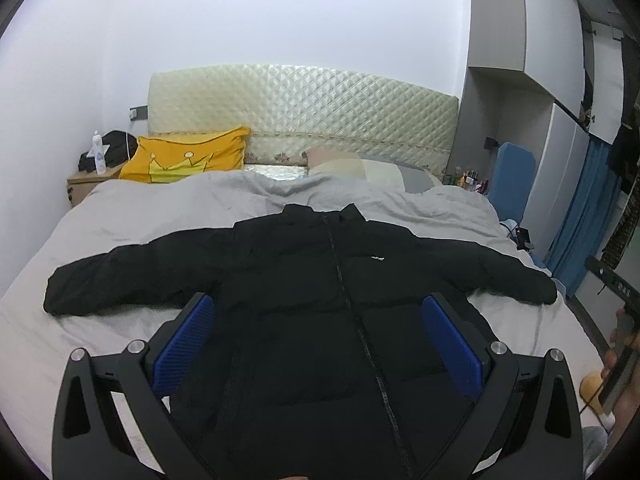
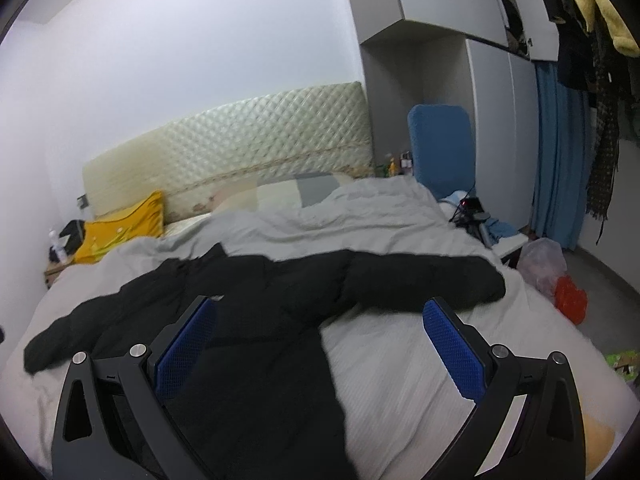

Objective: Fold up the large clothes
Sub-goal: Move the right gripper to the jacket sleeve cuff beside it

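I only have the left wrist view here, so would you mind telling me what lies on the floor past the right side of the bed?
Observer: A pale plastic bag sits on the floor there, with a red bag beside it.
Operator: Thank you. Is the right gripper holding the jacket's sleeve?
Observer: No. The right gripper is open, with the black jacket and its right sleeve lying flat on the bed beyond its fingers.
Operator: And what hangs above the blue curtain?
Observer: Dark clothes and a yellow garment hang near the blue curtain.
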